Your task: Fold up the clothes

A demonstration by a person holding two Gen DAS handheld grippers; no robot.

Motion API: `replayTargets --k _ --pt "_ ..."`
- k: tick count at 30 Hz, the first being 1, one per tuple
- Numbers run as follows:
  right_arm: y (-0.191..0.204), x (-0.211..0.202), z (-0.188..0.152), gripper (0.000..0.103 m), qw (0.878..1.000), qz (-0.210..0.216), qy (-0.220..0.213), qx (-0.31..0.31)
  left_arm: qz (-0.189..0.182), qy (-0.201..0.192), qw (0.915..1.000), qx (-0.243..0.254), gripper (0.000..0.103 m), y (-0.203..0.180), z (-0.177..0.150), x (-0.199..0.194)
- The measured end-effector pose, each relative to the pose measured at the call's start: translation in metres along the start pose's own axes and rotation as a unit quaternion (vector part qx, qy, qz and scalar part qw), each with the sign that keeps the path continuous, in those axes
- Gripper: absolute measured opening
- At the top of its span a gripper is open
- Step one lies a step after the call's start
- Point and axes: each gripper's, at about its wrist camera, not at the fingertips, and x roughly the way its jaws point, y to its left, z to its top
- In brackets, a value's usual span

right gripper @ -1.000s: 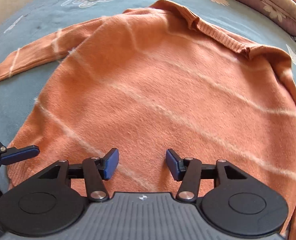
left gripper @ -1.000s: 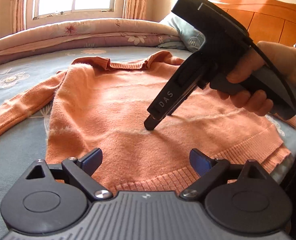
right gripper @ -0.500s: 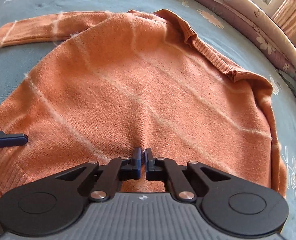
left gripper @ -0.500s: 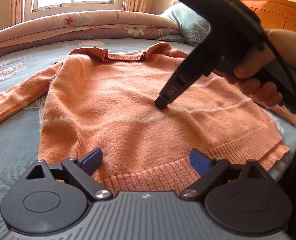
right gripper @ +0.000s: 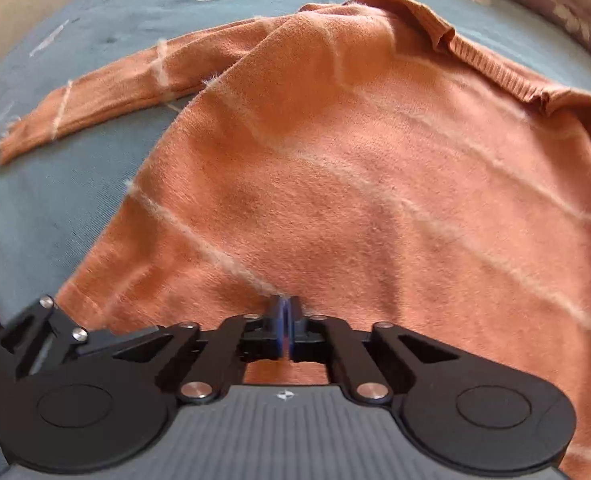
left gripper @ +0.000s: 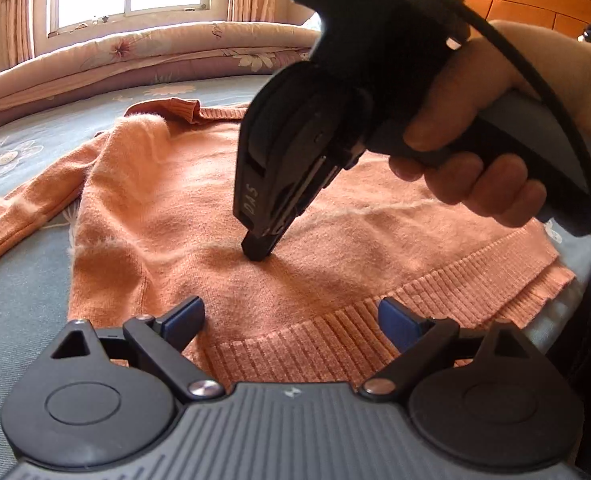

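Right now the right gripper [left gripper: 260,249], clamped shut on a pinch of the orange sweater's [left gripper: 335,232] middle, sits beyond the wide-open left gripper [left gripper: 291,316] at the hem [left gripper: 335,340], collar [left gripper: 199,110] toward the bed's far edge.

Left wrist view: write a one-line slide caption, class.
Right gripper shut, tip pressed on the orange sweater spread on the bed; left gripper open at its hem.

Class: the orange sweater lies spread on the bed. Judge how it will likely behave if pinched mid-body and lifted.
The orange sweater will probably drape limply: it already ripples around the shut right gripper. Its fuzzy knit should grip the pads rather than slip. The long sleeve would likely trail behind.
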Motion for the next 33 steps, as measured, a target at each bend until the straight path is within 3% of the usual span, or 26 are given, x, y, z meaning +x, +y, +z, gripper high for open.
replayTargets --k 3,5,7,10,13,16,17,22,28,31,33 --pt "0.000 -0.005 -0.004 0.000 0.999 -0.047 -0.002 -0.024 -0.001 -0.003 1.0000 -0.004 0.093 0.001 0.000 -0.001" --pt "-0.008 -0.008 -0.007 0.000 0.999 -0.047 0.004 -0.015 0.000 -0.004 1.0000 -0.005 0.093 0.001 0.001 -0.002" --pt "-0.012 -0.012 -0.007 0.003 1.000 -0.016 0.009 0.005 -0.001 -0.005 1.0000 -0.004 0.093 0.001 0.002 -0.002" --pt "-0.021 -0.012 -0.008 0.024 0.994 0.074 0.020 0.077 -0.004 -0.002 1.0000 0.008 0.093 -0.003 0.001 -0.001" --pt "-0.016 -0.004 -0.005 0.026 0.988 0.113 0.030 0.100 0.000 -0.001 0.9998 0.020 0.093 -0.007 -0.002 0.000" --pt "-0.002 -0.001 -0.002 0.020 0.994 0.083 0.029 0.065 -0.004 0.000 0.9999 0.014 0.093 -0.005 -0.002 -0.001" --pt "0.004 -0.002 -0.002 0.001 0.997 0.065 0.029 0.043 -0.005 -0.001 0.9999 0.012 0.093 -0.005 -0.002 -0.002" --pt "0.010 -0.004 -0.008 0.000 0.999 -0.011 0.037 -0.020 -0.001 -0.017 0.9999 -0.001 0.093 0.000 0.000 -0.009" --pt "-0.007 -0.013 -0.022 0.000 0.998 -0.042 0.049 -0.013 0.059 -0.026 0.9974 -0.034 0.093 0.016 0.002 -0.006" --pt "-0.008 -0.022 -0.031 0.000 0.998 -0.043 0.041 -0.009 0.070 0.009 0.9967 -0.041 0.093 0.024 0.001 0.006" --pt "-0.015 -0.031 -0.038 0.007 0.999 -0.035 0.016 0.013 0.071 0.017 0.9968 -0.030 0.096 0.024 -0.002 0.011"
